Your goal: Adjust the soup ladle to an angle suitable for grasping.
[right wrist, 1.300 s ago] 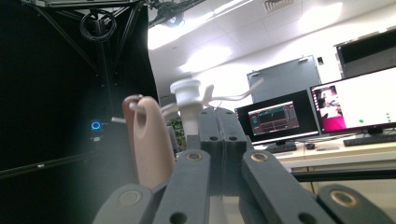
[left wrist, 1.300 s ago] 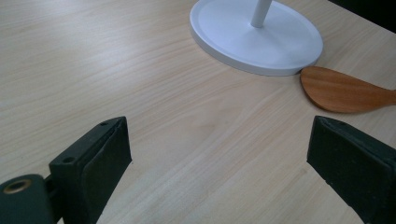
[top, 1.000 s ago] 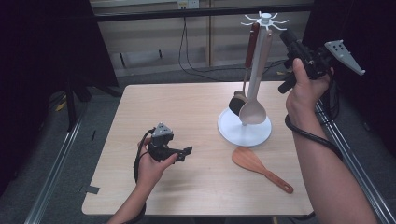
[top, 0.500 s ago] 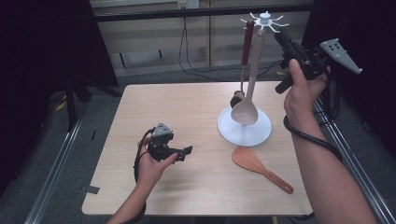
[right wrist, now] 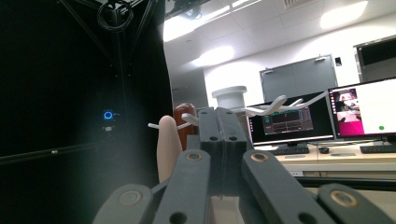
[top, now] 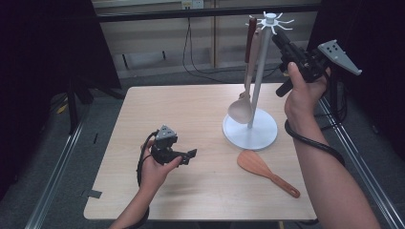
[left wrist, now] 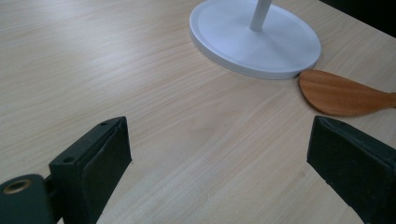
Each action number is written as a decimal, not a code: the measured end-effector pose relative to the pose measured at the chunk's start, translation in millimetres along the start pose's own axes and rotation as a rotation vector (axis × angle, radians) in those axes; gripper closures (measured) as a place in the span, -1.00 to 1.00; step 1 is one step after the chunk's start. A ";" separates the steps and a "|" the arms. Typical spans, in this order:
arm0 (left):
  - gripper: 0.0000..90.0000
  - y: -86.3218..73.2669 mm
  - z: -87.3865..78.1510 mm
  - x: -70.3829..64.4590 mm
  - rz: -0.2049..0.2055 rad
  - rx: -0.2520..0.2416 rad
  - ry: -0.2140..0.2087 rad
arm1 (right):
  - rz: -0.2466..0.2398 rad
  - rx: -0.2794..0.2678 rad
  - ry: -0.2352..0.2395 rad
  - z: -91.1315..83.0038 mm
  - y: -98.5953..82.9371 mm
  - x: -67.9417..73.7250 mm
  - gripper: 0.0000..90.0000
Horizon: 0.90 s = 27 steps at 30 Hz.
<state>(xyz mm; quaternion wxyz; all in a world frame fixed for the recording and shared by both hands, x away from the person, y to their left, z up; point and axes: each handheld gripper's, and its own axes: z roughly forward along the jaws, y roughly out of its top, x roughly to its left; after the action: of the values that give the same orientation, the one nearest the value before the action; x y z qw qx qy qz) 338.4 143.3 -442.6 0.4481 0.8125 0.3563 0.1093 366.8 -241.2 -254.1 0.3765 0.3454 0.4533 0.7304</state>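
A white utensil stand rises from a round base at the table's right. From its hooks hang a beige spoon and a dark brown handle. A wooden spatula lies flat in front of the base. My right gripper is raised beside the stand's top, shut with nothing between its jaws. In the right gripper view the gripper points at the hooks, with the spoon's handle end just to its left. My left gripper hovers open low over the table's middle; its view shows the base and spatula ahead.
The wooden table has bare room on its left and far side. Metal rails run along the floor at both sides. Monitors stand on a desk far behind the stand.
The beige spoon has swung left and now hangs nearly straight by the pole. My right gripper has shifted slightly up and left near the hooks. The left gripper has stayed put.
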 end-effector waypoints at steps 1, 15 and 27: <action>-0.86 -0.1 -0.1 0.2 0.002 -0.002 0.001 | -0.002 0.001 0.002 0.0 -0.2 -0.1 1.00; -0.86 -1.5 1.0 -0.1 0.006 0.005 0.001 | 0.002 0.027 -0.001 -12.7 -9.4 -4.1 1.00; -0.86 -1.2 4.8 -2.4 0.019 0.014 -0.003 | 0.051 0.089 0.098 -52.2 -41.1 -6.1 0.61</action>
<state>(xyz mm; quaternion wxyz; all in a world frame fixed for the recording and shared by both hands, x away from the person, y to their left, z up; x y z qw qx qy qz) 338.6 139.0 -446.0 0.4422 0.8190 0.3487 0.1098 335.3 -254.9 -311.2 0.3196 0.3370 0.4943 0.7348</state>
